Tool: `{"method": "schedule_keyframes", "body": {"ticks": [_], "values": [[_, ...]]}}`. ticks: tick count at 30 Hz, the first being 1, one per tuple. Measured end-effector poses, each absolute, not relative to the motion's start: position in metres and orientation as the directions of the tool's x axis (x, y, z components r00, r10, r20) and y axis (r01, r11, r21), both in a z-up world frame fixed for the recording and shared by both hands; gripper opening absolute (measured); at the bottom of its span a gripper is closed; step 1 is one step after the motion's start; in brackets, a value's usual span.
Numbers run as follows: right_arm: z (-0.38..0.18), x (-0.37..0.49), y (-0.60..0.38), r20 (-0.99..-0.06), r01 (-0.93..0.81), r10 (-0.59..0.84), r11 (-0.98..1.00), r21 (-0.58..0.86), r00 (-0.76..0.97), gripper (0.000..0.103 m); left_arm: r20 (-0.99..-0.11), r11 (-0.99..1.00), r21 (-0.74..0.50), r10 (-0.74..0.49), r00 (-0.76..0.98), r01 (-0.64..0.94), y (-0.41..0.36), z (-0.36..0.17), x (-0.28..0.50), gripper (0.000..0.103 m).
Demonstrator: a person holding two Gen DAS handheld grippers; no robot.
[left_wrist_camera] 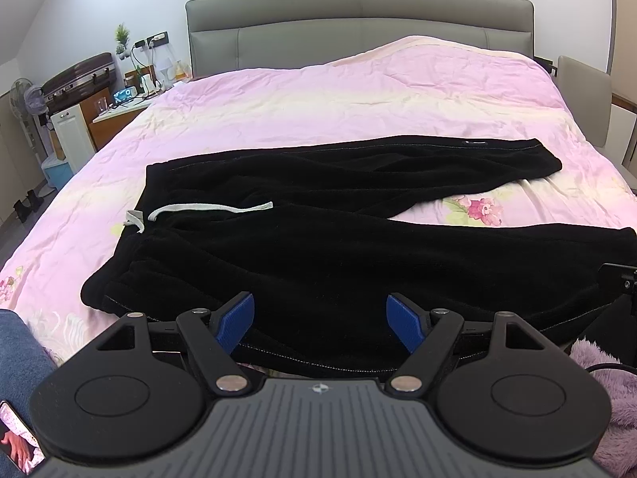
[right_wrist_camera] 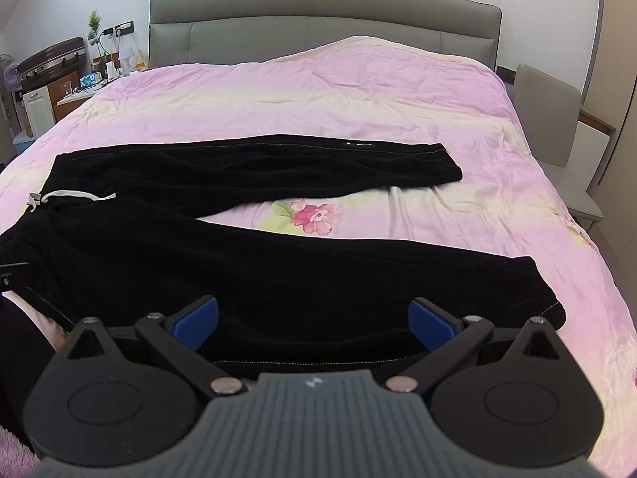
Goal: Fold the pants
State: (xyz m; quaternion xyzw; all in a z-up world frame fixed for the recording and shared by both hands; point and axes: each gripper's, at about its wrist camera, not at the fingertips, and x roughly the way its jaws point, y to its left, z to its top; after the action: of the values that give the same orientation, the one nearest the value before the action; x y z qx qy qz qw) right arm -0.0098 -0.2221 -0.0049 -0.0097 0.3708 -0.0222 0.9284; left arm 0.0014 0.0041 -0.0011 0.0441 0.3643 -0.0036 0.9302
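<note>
Only leftward, phone [left_wrist_camera: 18, 444] beside pants [left_wrist_camera: 318, 247]

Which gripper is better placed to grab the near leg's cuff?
Right. The right gripper hangs open over the near leg close to its cuff. The left gripper, also open, sits nearer the waistband, with the cuff far off at its right edge.

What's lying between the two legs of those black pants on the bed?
Only bare pink duvet with a printed flower between the pants legs, clearest in the right wrist view.
</note>
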Motion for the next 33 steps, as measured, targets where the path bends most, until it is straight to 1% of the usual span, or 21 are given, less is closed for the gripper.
{"method": "schedule_keyframes", "body": {"ticks": [33], "values": [[-0.0079, -0.0022, -0.2167, -0.703, 0.025, -0.049, 0.999, -0.045, 0.709, 0.098, -0.687, 0.996, 0.085, 0.029, 0.726, 0.041, 0.0035, -0.0041, -0.0004, 0.089]]}}
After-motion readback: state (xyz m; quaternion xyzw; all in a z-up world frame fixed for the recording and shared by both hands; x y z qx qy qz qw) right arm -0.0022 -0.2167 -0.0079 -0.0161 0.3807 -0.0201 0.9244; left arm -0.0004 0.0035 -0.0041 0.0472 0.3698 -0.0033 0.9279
